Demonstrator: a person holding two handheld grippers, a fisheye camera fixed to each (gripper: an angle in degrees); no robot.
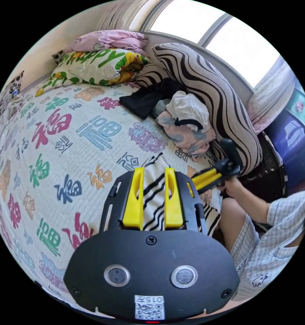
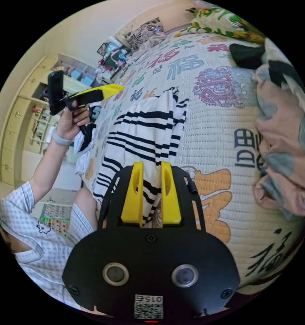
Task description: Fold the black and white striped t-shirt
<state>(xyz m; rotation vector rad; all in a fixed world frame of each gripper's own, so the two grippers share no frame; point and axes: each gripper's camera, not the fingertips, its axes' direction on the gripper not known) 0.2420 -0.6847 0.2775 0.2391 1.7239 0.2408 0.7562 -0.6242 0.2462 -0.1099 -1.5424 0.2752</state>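
The black and white striped t-shirt (image 2: 142,135) lies as a long folded strip on the quilted bedspread, one end hanging over the bed's edge by the person's knee. My right gripper (image 2: 151,169) hovers over its near end. Its yellow jaws stand a narrow gap apart, and striped cloth shows between them without being pinched. My left gripper (image 1: 153,172) is over the shirt (image 1: 152,199) in the same way, jaws slightly apart. A hand holds the left gripper (image 2: 120,88) raised beside the shirt's far end. In the left gripper view, the right gripper (image 1: 194,181) sits at the shirt's right side.
A heap of clothes (image 1: 186,125) and a black garment (image 1: 149,96) lie against a striped bolster (image 1: 210,91) by the window. Pillows (image 1: 95,66) are stacked at the head of the bed. The person in a checked shirt (image 2: 34,230) sits at the bed's edge. Shelves (image 2: 34,128) stand behind.
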